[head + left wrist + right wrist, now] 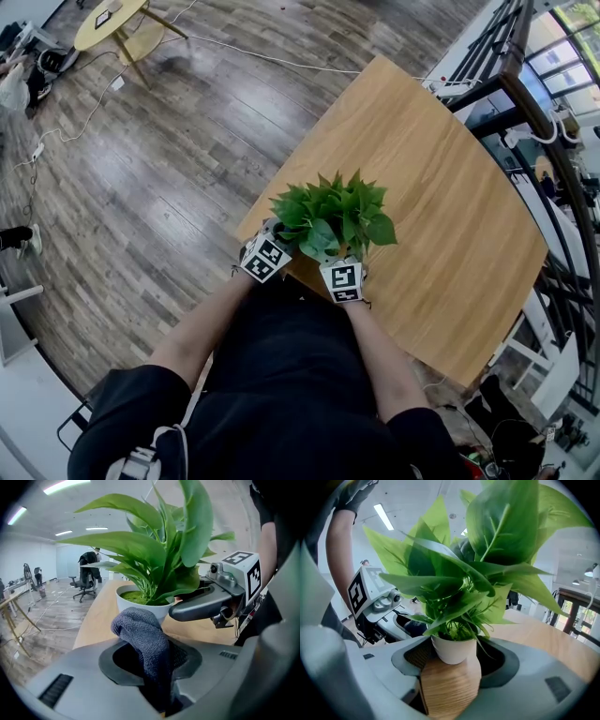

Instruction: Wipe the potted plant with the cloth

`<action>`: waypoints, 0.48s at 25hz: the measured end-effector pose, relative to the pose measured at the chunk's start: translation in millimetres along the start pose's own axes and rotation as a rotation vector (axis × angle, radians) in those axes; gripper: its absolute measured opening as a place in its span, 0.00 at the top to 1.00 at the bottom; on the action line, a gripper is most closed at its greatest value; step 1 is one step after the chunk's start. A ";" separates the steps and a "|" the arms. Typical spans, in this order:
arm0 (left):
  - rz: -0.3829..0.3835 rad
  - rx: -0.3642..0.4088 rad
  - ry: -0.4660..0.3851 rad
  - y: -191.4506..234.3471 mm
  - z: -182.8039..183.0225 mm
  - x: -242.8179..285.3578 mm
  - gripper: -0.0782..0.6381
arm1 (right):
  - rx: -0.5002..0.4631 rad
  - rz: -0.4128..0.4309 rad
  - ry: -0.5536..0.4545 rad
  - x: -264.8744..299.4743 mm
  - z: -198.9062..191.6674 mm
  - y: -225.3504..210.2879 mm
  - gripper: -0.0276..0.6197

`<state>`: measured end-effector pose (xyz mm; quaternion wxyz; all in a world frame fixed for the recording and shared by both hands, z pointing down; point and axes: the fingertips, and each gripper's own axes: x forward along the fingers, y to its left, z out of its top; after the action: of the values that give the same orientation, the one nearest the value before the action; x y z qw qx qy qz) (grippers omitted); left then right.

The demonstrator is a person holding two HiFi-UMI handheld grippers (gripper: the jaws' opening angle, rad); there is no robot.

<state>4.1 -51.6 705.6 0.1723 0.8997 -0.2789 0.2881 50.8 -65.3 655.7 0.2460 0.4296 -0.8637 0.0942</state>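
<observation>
- Black-sleeved arms and torso of the person point(291, 394) fill the bottom of the head view, closest to the lens, with both forearms reaching up toward the middle of the frame.
- Next biggest is the dark wood plank floor point(169, 141), which takes up the whole left and top of that view, with white cables trailing across it.
- Then the light wooden table point(450, 206), running diagonally through the right half of the frame.
- Bushy green potted plant in a small white pot point(333, 220) sits at frame centre, right by the table edge nearest the person. In both gripper views its broad leaves crowd the upper half.
- Right gripper point(343, 279) is at the plant's lower side, marker cube facing up. In its own view the jaws are spread, and the white pot point(453, 651) stands on the tabletop in the gap between them. I can't tell whether either pad touches it.
- Left gripper point(265, 255) is just beside it, at the plant's lower left, half under the leaves. Its jaws are clamped on the cloth.
- Dark grey knitted cloth point(143, 639) sticks up out of those jaws in a bunched lump, low centre in the left gripper view, right in front of the pot's rim.
- Small round yellow side table point(112, 23) is way off in the upper left corner.
</observation>
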 end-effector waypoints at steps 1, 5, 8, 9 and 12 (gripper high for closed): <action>-0.005 -0.007 0.002 -3.1 -1.1 0.5 0.72 | -0.002 -0.001 0.008 -0.4 -0.8 0.2 0.52; 0.031 -0.049 -0.007 2.6 0.0 0.6 0.72 | -0.031 0.025 0.009 -5.9 -0.9 8.6 0.52; 0.047 -0.050 -0.015 12.0 4.9 2.4 0.72 | -0.044 0.077 0.016 -16.8 -8.0 23.3 0.52; 0.044 -0.043 -0.010 13.0 6.3 2.5 0.72 | -0.036 0.087 0.028 -19.3 -15.0 25.7 0.52; 0.044 -0.036 -0.004 15.3 8.7 2.7 0.72 | -0.029 0.048 0.052 -22.3 -31.9 11.7 0.52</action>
<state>0.5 -68.8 702.8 0.1815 0.8908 -0.3041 0.2847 63.9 -30.6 672.5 0.2723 0.4024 -0.8684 0.0989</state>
